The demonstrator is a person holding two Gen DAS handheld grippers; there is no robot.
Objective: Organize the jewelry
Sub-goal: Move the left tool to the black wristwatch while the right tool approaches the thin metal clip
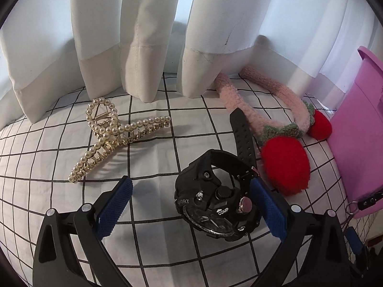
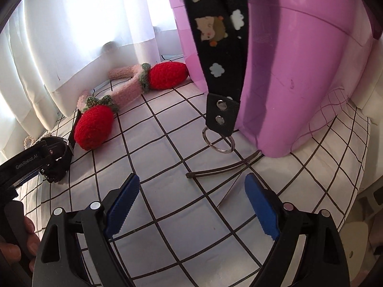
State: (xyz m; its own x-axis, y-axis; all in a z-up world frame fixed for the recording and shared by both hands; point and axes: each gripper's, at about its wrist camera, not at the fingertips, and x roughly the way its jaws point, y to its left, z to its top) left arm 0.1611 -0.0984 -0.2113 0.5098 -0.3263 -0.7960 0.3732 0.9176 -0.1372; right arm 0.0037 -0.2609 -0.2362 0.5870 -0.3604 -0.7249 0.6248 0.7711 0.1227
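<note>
We count one black sport watch (image 1: 216, 198) on the white cloth with a black grid (image 1: 155, 157). It stands on its side between the blue pads of the left gripper (image 1: 191, 205), close against the pad on the right; we cannot tell if it touches. The other pad stands well clear of it, so the jaws are spread wide and pinch nothing.

One pearl hair claw (image 1: 112, 136) lies on the cloth beyond the left gripper, near the hem of the white curtains (image 1: 143, 35).

One pink fuzzy headband (image 1: 270, 100) lies behind the watch, curving toward the curtains. It carries two red knitted strawberries, each with a green leaf collar: the larger-looking one (image 1: 286, 165) just beside the watch strap, the second (image 1: 319, 124) close against the pink plastic bin (image 1: 359, 143).

In the right wrist view, the right gripper (image 2: 191, 205) hovers over bare cloth with its jaws spread, empty. Ahead of it we note one black lanyard strap (image 2: 215, 31) printed with cartoon animals and clouds, hanging down the bin's wall. Its black tab has two metal rivets and one metal key ring (image 2: 219, 141), which reaches the cloth. One dark thin strip (image 2: 222, 167) lies on the cloth near the bin's base. A hand (image 2: 14, 244) shows at the lower left edge, gripping a black handle.
</note>
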